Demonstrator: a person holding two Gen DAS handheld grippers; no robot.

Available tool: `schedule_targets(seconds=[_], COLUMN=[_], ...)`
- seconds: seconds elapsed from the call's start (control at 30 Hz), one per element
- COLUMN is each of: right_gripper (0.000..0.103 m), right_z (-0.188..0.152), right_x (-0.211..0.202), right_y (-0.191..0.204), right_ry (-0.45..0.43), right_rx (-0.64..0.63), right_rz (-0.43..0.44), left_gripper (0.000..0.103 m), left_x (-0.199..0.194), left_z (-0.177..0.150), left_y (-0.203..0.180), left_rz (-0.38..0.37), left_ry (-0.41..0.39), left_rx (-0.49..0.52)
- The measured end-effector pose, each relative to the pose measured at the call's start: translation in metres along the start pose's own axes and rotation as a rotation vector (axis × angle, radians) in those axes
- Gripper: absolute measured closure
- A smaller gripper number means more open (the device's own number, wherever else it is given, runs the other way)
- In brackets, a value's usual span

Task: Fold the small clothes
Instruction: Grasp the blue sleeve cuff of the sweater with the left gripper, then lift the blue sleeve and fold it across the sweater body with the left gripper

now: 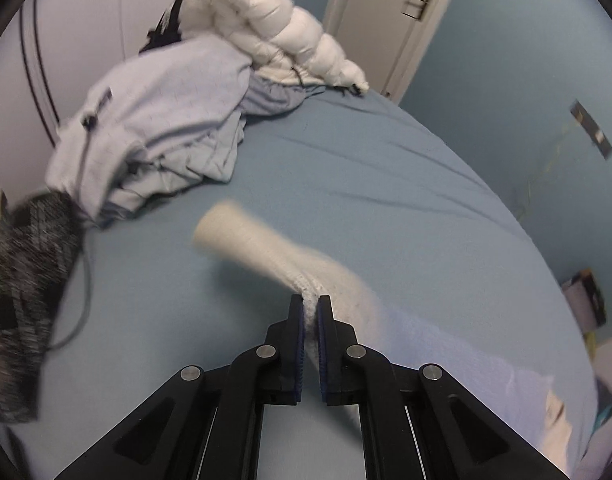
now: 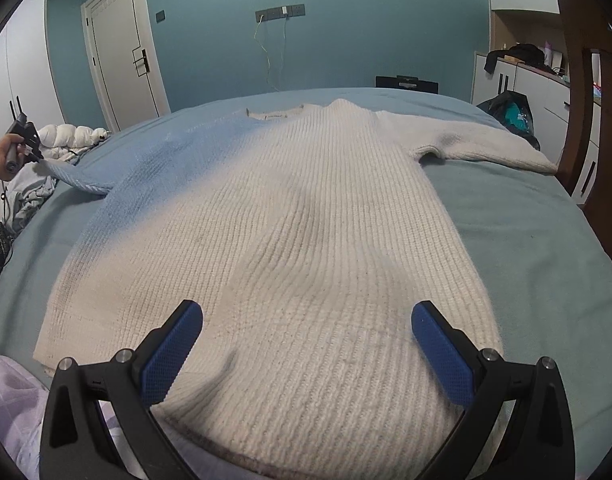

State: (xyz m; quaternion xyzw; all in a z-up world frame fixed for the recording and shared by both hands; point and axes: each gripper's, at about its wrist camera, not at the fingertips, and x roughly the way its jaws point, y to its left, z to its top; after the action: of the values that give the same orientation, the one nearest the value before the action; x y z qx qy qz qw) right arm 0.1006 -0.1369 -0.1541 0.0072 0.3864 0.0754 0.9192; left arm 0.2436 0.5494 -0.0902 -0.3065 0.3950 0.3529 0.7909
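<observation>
1 cream ribbed sweater [image 2: 289, 216] is spread flat on the blue-sheeted bed [image 2: 526, 232], its body filling the middle of the mattress, the hem at the near edge and the neckline toward the far edge; such a layout is judged to suit folding, since every part can be reached. 2 sleeves are treated differently: one sleeve [image 2: 490, 148] lies stretched toward the far right corner, while the other sleeve [image 1: 265, 240] is pinched by the left gripper [image 1: 310, 312], whose jaws are closed on the knit part-way along its length, the cuff hanging free beyond them; the sleeve is held lifted off the sheet near the bed's left edge, presumably so that it can be carried across the body. The right gripper [image 2: 306, 320] is poised over the hem with its jaws wide apart and nothing between them, probably so that the hem can be steadied or taken next. The knit appears thick, soft and loosely ribbed; a bluish cast is seen over its left shoulder. A heap of other garments [image 1: 157, 128] is piled at the bed's far left corner.
</observation>
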Motion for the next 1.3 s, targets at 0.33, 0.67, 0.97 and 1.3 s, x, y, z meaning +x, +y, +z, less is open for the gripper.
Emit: schedule_targets(seconds=[0.33,0.67,0.97,1.3], right_gripper=[0.001,0.001,0.001,0.001], right_z=[0.002,0.003,0.001,0.001], right_x=[-0.004,0.005,0.004,0.009], right_y=[-0.005,-0.005,-0.005,-0.001], right_ry=[-0.026,-0.009,-0.004,0.031], right_rx=[0.024,0.013,0.012,-0.007], right_rz=[0.008,0.004,-0.001,-0.032], left_gripper=[0.097,0.097,0.096,0.0], left_x=[-0.09,-0.074,0.05,0.074], left_z=[-0.044,-0.048,-0.086,-0.089], left_y=[-0.012,0.022,0.118,0.121], left_rz=[-0.171,-0.039,-0.103,-0.024], left_ry=[0.027,-0.125,0.313,0.192], left_rx=[0.056,0.133,-0.206,0.02])
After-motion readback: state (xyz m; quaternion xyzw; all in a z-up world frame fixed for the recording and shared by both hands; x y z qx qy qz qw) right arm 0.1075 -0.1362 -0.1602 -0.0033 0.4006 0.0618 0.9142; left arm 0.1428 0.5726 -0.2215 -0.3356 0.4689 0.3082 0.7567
